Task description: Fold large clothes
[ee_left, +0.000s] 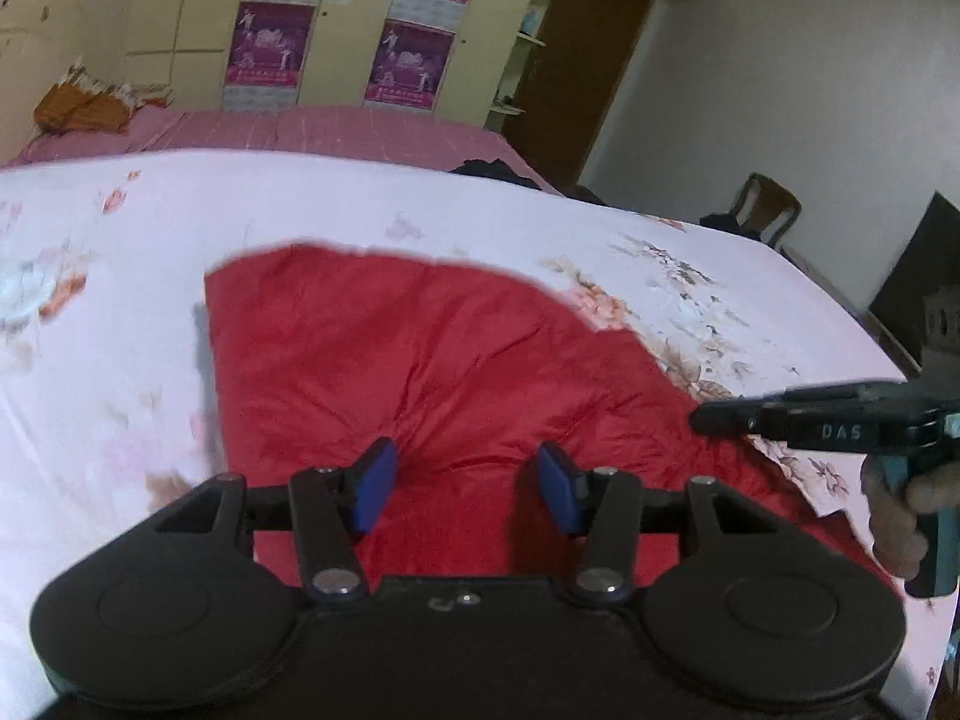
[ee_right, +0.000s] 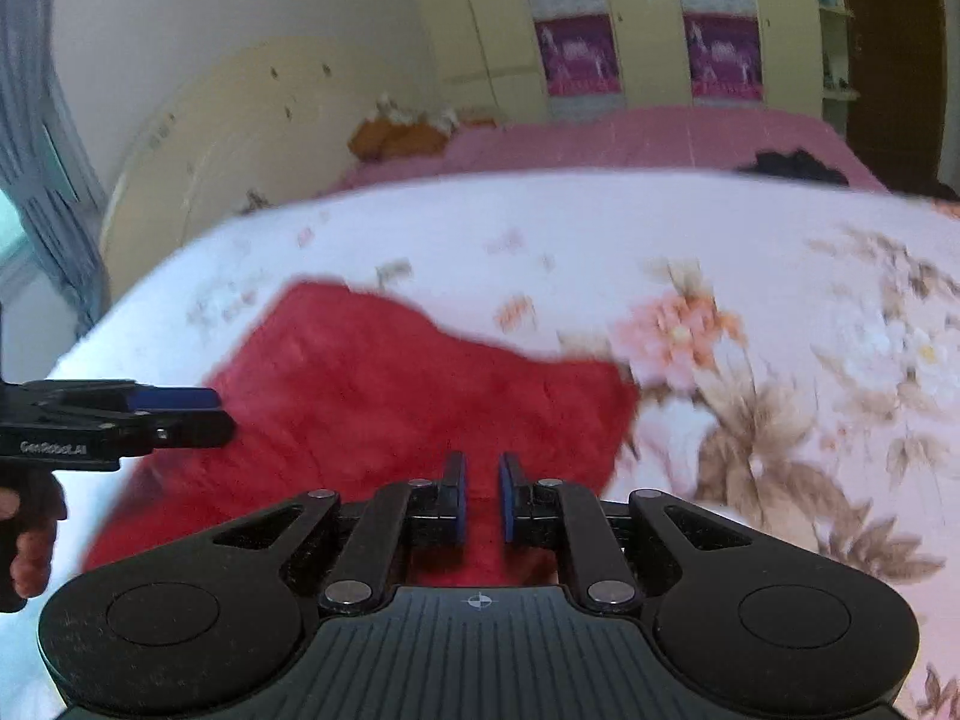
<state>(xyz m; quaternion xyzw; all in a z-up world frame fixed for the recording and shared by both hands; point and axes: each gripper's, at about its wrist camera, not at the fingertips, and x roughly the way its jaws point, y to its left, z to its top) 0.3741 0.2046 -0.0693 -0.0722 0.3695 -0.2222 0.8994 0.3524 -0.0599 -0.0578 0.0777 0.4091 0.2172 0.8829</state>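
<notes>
Left wrist view, L to R: orange crumpled cloth [ee_left: 81, 108] at 10 o'clock on a pink striped bedspread [ee_left: 336, 129]; behind it, cream wardrobe doors w/ magenta posters [ee_left: 270, 42] at 12. Brown wooden door [ee_left: 576, 60] at 1, white wall, dark wooden chair [ee_left: 771, 210] at 2.

Nearer: white floral-print quilt [ee_left: 150, 228] covers the bed. Red padded garment [ee_left: 420, 360] lies flat on it, centre frame.

Left gripper [ee_left: 467, 483] at 6, blue pads apart, released, nothing between them; red fabric below.

Right gripper [ee_right: 480, 495] over garment's near part at 6 in its own view, pads nearly together w/ a narrow gap, nothing visibly pinched. Person's hand [ee_left: 900, 516] holds its handle at 3.
</notes>
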